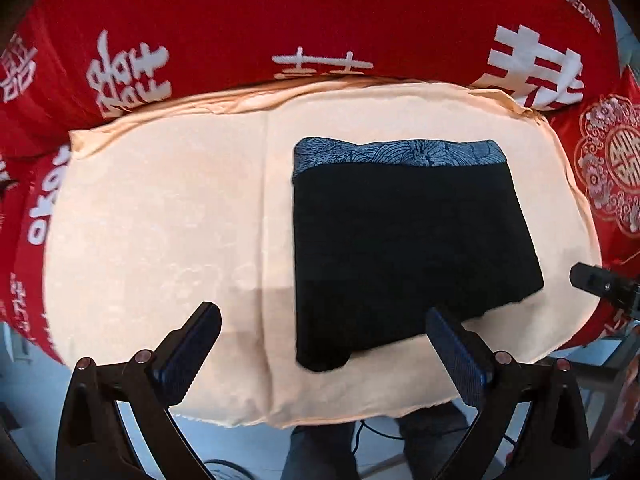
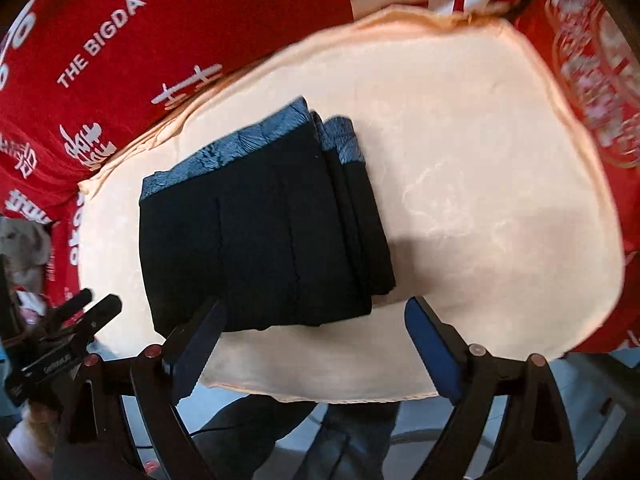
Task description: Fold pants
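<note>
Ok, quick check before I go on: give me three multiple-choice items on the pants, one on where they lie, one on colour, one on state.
1. Where do the pants lie?
A. on the peach cloth
B. on the floor
C. held up in the tongs

2. What colour is the patterned waistband?
A. yellow
B. blue-grey
C. white

3. What state are the pants in?
A. spread flat at full length
B. crumpled in a heap
C. folded into a compact stack

Answers:
1 A, peach cloth shows on every side.
2 B, the blue-grey band runs along the far edge.
3 C, the right wrist view shows stacked layers at one edge, both tongs open and empty.
</note>
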`<state>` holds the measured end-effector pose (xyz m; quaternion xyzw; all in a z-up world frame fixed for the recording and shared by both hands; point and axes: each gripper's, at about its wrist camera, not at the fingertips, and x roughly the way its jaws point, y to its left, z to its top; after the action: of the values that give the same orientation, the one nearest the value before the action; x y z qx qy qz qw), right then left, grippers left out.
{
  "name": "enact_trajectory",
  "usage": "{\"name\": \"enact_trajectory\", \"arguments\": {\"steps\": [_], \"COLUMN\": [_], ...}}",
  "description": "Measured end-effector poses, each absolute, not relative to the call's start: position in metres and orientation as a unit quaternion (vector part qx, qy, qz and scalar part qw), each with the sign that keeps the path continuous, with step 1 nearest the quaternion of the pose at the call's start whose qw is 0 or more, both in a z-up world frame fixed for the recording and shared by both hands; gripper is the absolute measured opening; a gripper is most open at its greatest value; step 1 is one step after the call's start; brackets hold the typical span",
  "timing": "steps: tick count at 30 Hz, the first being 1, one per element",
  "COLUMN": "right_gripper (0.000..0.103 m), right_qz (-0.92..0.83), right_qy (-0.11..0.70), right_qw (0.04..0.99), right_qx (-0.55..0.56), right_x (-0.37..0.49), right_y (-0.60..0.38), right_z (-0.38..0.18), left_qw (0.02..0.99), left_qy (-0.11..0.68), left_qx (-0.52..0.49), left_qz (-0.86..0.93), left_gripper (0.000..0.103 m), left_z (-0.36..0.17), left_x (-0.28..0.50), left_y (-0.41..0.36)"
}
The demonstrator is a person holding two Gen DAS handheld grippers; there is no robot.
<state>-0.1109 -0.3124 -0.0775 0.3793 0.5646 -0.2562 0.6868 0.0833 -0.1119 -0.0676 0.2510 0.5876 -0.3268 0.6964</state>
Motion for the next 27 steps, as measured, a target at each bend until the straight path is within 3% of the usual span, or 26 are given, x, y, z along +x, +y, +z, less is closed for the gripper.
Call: {"name": "enact_trajectory", "arguments": {"steps": [9, 27], "right_gripper": [0.093, 0.093], "right_qz": [-0.283, -0.283], "right_qy": [0.582, 0.607], "right_qw": [0.7, 0.686], "right_qx": [0.303, 0.284], "right_x": [-0.099, -0.101], "right_y": [-0.265, -0.237], "right_z": [-0.032, 0.008], "left_qw": [0.702, 0.721], "left_qy": [0.584, 0.571], "left_qx": [0.249, 0.263], "left_qz": [-0.323, -0.289], "left_gripper": [0.103, 0.103], "left_z": [-0.034, 0.0], "left_x": [0.072, 0.055], "left_y": [-0.084, -0.076]}}
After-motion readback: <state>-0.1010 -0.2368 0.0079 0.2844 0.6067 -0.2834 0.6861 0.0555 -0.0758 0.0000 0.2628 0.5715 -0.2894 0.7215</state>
